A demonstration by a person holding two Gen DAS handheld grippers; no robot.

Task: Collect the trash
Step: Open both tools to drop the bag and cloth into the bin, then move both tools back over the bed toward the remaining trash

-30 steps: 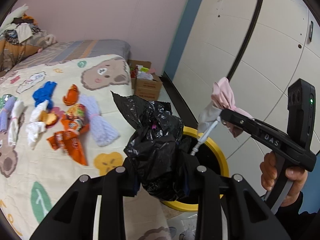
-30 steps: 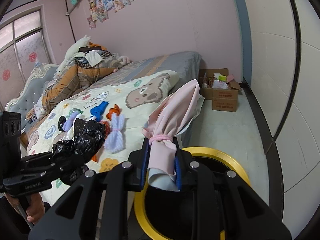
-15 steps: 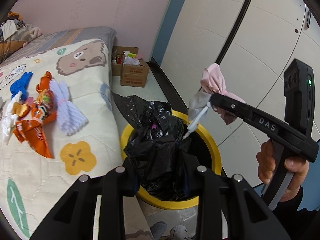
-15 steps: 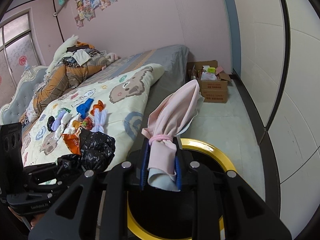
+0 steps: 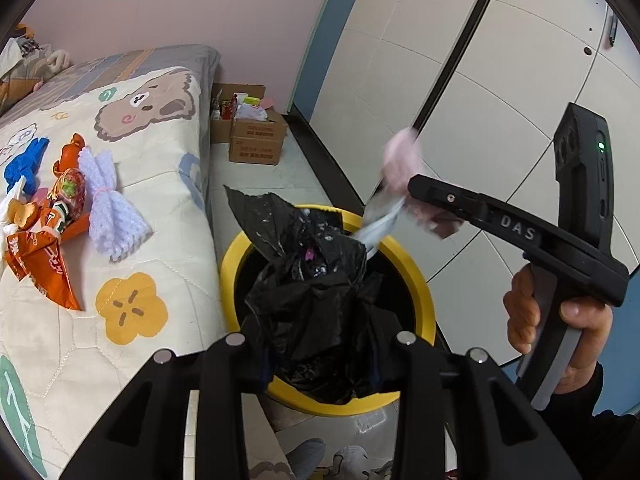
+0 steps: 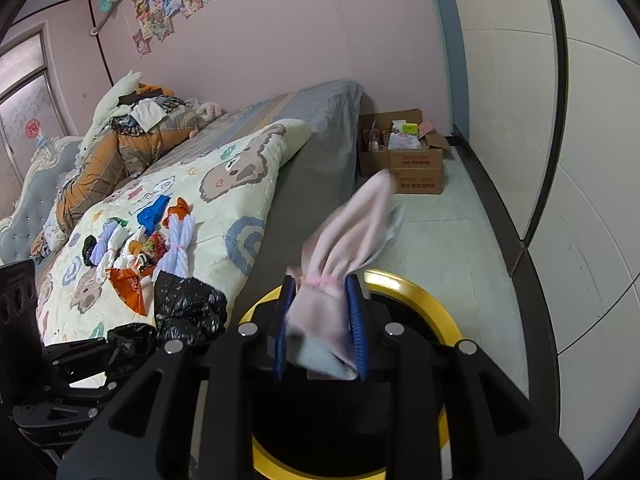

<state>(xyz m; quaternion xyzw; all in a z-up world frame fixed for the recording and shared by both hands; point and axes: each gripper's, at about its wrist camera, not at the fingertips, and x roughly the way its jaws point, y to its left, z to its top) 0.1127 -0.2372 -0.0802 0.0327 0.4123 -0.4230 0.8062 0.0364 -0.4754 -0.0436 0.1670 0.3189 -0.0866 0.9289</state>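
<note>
Left wrist view: the left gripper (image 5: 320, 364), jaws opening, carries a crumpled black bag (image 5: 316, 288) above the yellow-rimmed bin (image 5: 416, 276). Beside it, the right gripper (image 6: 320, 328), jaws likewise opening, has a pink cloth bundle (image 6: 344, 240) between its pads over the same bin.

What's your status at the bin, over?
Left gripper opening, crumpled black plastic bag between jaws. Right gripper opening, tied pink cloth bundle between jaws. Both over yellow-rimmed round bin. Nothing blocking.

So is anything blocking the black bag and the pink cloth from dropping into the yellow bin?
Nothing visible does. The black bag in the left gripper and the pink cloth in the right gripper both hang right over the open yellow bin, and both sets of jaws are opening.
</note>
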